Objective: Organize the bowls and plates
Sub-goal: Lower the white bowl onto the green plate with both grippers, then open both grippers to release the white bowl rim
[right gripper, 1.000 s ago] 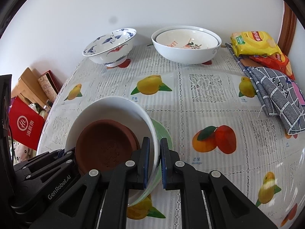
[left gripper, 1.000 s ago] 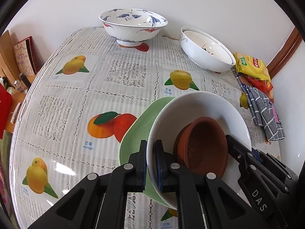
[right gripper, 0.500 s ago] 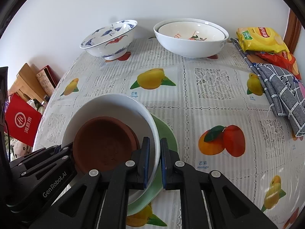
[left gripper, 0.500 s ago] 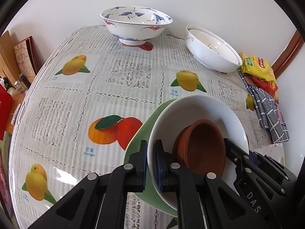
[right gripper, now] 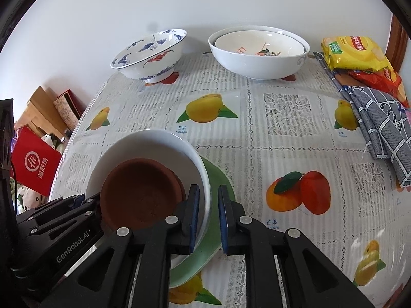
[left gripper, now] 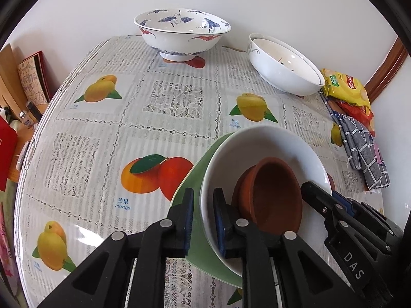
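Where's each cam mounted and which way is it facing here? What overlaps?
Left wrist: sits on the left gripper, angled down across the table; its jaws straddle the white bowl rim with a gap; the right gripper shows at lower right.
Right wrist: sits on the right gripper, angled down likewise, jaws loosely straddling the opposite rim; the left gripper shows at lower left.
Shared: white bowl, brown bowl inside it, green plate beneath, crane-pattern bowl, nested white bowls, snack bags.
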A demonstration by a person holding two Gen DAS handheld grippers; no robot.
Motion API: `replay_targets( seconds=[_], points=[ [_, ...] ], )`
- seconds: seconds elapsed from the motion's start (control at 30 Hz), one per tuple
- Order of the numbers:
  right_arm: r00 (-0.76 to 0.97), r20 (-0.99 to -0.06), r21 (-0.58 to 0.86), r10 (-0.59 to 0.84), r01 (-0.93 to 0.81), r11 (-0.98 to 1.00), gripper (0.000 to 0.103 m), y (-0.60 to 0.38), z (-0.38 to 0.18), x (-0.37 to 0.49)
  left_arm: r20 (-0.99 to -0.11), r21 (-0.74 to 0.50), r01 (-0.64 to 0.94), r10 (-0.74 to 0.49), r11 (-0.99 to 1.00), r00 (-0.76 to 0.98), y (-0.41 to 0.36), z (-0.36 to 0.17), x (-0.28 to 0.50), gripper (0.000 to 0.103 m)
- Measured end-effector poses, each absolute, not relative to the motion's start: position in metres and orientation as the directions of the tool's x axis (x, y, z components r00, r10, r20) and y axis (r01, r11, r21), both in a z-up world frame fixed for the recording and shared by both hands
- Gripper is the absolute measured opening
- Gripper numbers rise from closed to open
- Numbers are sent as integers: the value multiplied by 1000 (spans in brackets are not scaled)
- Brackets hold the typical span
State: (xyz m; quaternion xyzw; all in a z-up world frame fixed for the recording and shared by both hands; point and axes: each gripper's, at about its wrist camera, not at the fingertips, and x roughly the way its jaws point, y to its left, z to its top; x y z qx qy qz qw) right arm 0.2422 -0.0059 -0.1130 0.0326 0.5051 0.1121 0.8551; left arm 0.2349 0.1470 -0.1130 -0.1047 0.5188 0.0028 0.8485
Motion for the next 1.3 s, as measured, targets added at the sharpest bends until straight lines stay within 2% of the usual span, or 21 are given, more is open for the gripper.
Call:
replay_targets(
  seconds=[0.17, 0.47, 0.67, 0.77, 0.8, 0.83, 0.9, 0.97, 1.13, 1.23, 1.3],
  points=[
    [471, -854, 162, 222, -166, 973, 14, -8, -106, 236, -872, -189, -105, -118, 976, 475, 149, -106, 227, 17],
    [486, -842, 168, 234, -176, 970, 15, -12, -92, 211, -849, -180, -84, -111, 980, 517, 146, -80, 200, 27],
    [515, -824, 163, 234, -181, 970, 15, -24, -73, 181, -820, -177, -67, -109, 982, 561, 137, -56, 170, 28],
    [543, -805, 170, 239, -174, 970, 16, -35, -57, 163, -803, -167, -53, -105, 985, 586, 128, -44, 153, 34],
    [553, -799, 172, 237, -167, 971, 20, -40, -52, 155, -795, -165, -44, -107, 985, 597, 124, -39, 146, 35],
    [559, -795, 174, 235, -162, 971, 29, -44, -48, 151, -787, -166, -33, -112, 986, 606, 120, -36, 139, 35],
    [579, -782, 177, 229, -145, 973, 38, -54, -39, 136, -775, -168, -19, -120, 986, 621, 112, -30, 127, 38],
    [598, -773, 167, 213, -131, 977, 38, -63, -32, 123, -764, -164, -4, -124, 986, 633, 104, -25, 115, 40],
    [641, -753, 125, 151, -87, 988, 57, -85, -19, 91, -738, -146, 7, -114, 989, 665, 85, -16, 86, 44],
    [663, -742, 81, 96, -54, 995, 59, -99, -14, 72, -717, -135, 9, -104, 991, 689, 75, -10, 69, 45],
    [672, -738, 59, 68, -36, 998, 59, -108, -10, 61, -709, -125, 22, -104, 992, 697, 67, -7, 59, 49]
  ],
)
